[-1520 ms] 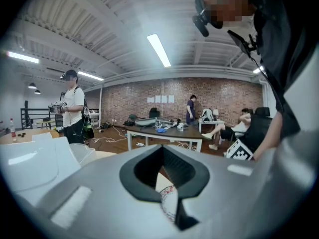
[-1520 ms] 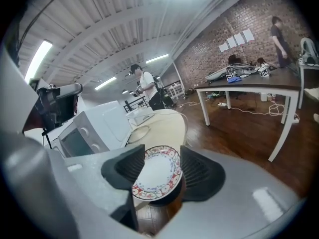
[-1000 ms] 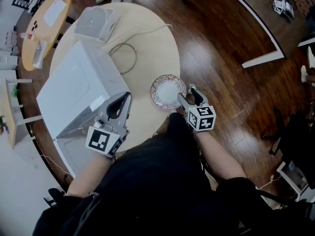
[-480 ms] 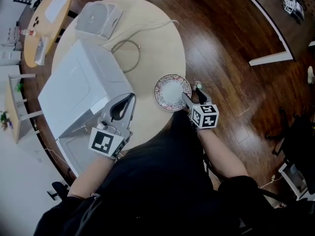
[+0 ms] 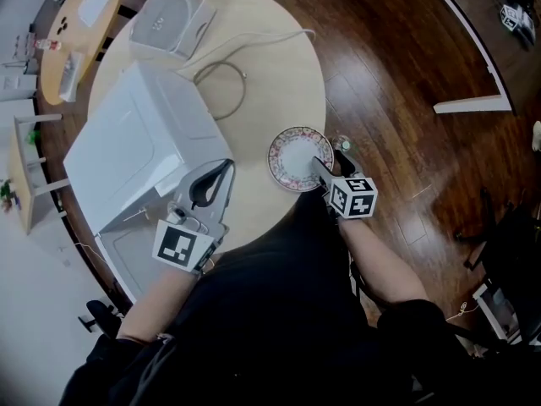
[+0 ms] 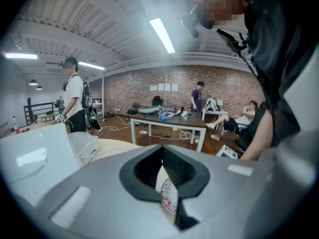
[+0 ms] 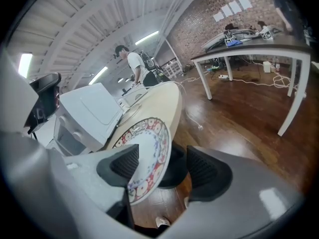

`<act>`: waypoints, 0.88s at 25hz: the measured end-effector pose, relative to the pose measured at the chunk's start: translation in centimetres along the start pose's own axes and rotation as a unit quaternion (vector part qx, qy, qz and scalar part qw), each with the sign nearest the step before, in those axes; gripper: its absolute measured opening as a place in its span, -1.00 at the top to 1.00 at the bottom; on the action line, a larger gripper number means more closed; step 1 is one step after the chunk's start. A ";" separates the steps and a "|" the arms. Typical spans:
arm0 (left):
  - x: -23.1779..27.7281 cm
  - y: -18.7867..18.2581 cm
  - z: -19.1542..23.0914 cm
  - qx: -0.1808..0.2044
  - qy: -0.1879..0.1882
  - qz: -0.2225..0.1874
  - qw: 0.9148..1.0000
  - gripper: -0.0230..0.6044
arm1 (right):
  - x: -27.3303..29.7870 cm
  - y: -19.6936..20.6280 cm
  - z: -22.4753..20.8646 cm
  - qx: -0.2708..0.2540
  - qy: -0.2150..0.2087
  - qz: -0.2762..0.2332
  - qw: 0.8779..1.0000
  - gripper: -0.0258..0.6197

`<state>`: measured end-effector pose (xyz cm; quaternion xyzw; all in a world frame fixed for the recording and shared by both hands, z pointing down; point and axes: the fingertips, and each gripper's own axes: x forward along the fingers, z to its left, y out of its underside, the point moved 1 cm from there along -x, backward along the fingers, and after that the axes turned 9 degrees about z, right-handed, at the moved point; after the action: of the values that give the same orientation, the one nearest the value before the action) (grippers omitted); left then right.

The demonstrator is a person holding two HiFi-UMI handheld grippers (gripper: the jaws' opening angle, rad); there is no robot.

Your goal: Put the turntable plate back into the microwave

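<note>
Status: right gripper (image 5: 328, 157) has its jaws spread wide, and they have just been opening. Near rim of the turntable plate (image 5: 296, 155) sits in the gap between them. In the right gripper view the right gripper (image 7: 164, 166) has its left-hand pad right against the plate (image 7: 147, 148), contact not certain. The right-hand pad stands clear of the rim with floor showing in between, so no clamp on it

Plate lies flat on the round table (image 5: 262, 74), straight ahead of the right gripper's tips, at the table edge closest to that tool. White centre, red patterned border

Microwave (image 5: 135, 150) is ahead and to the left of the right gripper, well apart from the plate. It shows as a white box (image 7: 92, 111) beyond the left-hand pad in the right gripper view

Left gripper (image 5: 226, 164) has its fingertips together with nothing between them. It hangs over the microwave's corner nearest the person, can't tell if it touches. In the left gripper view the left gripper (image 6: 162, 153) has the microwave top (image 6: 30, 153) to the left of its jaws. A slice of plate (image 6: 168, 199) shows through the hollow behind the closed tips

Loose cable loop (image 5: 224, 91) lies on the table beyond both tools, just beside the microwave
</note>
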<state>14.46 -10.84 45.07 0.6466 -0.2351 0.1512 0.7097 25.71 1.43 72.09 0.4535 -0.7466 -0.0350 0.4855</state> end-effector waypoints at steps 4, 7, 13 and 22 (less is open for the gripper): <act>-0.2 0.4 0.3 -0.014 -0.014 0.000 1.000 0.91 | 0.6 0.7 -0.3 0.013 -0.009 0.019 1.000 0.00; -0.3 0.8 0.3 -0.030 -0.025 0.001 0.999 0.91 | 0.8 0.7 -0.5 0.025 -0.024 0.028 0.999 0.03; -1.1 1.1 0.7 -0.038 -0.047 0.002 0.998 0.91 | 1.0 0.8 -0.2 0.065 -0.077 0.023 0.995 0.23; -4.0 2.6 1.7 -0.017 -0.066 -0.021 0.997 0.91 | 1.3 1.1 0.2 0.097 -0.070 0.019 0.993 0.55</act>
<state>9.50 -11.83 45.19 0.6475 -0.2702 0.0894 0.7069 24.67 1.09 73.38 0.4809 -0.7870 0.0153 0.3863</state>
